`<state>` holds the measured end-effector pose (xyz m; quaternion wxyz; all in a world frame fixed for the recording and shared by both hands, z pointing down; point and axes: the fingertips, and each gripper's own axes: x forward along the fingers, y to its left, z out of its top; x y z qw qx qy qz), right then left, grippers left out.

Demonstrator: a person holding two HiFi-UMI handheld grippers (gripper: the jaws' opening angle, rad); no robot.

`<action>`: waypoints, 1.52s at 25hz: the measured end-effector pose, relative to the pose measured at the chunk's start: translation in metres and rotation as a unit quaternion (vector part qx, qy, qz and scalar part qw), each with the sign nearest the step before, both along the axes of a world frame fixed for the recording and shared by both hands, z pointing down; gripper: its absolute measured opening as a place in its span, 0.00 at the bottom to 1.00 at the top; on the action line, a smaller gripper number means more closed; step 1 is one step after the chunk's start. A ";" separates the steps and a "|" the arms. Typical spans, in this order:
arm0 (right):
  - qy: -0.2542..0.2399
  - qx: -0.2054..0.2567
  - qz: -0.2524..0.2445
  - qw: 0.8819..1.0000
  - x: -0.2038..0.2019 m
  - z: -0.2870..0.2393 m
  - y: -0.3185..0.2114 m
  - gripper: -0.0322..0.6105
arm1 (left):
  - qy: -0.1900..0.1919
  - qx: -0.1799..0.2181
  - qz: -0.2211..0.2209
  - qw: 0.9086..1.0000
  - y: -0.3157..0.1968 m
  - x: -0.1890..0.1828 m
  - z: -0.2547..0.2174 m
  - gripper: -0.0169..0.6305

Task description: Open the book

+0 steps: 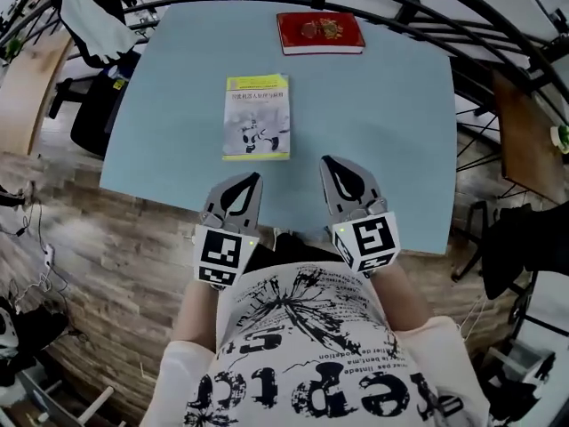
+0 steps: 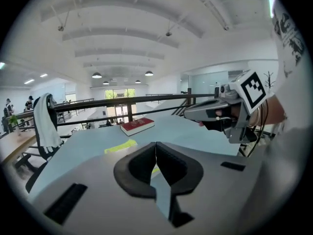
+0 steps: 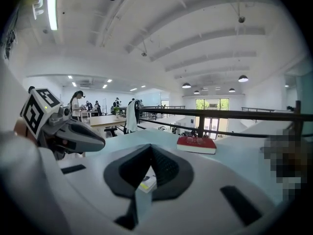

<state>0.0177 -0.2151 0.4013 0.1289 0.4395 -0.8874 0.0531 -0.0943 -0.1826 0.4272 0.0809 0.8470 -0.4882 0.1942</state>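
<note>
White cloth (image 1: pixel 89 7): draped over a dark chair beyond the table's far left corner.

Left gripper (image 1: pixel 256 178): held just over the near edge of the table and pointed towards the far side. Its jaws are pressed together, and nothing is clamped between them. Its marker cube is seen close to the person's body.

Yellow-green book (image 1: pixel 257 117): laid flat and closed on the table, left of centre, with its cover up. It is placed just ahead of the left gripper's tips and is touched by neither gripper.

Red book (image 1: pixel 320 33): laid flat and closed at the far edge of the table, well apart from the yellow-green book.

Right gripper (image 1: pixel 325 160): held beside the left one, near the table's front edge, and pointed the same way. Its jaws are closed on each other, with nothing gripped.

Table (image 1: pixel 391 123): a pale blue top, on which only the two books are seen.

Railing (image 1: pixel 418 7): dark bars curved around the far side of the table.
</note>
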 end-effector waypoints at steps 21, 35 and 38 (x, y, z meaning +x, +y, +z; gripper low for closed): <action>0.030 -0.091 0.035 0.995 -0.015 0.083 -0.057 0.07 | -0.071 -0.208 0.095 0.971 -0.102 0.031 0.192 0.31; 0.030 -0.113 0.035 0.993 -0.015 0.104 -0.064 0.07 | -0.075 -0.242 0.087 0.963 -0.110 0.032 0.218 0.28; 0.033 -0.111 0.034 0.993 -0.016 0.103 -0.066 0.07 | -0.068 -0.251 0.085 0.962 -0.112 0.027 0.217 0.17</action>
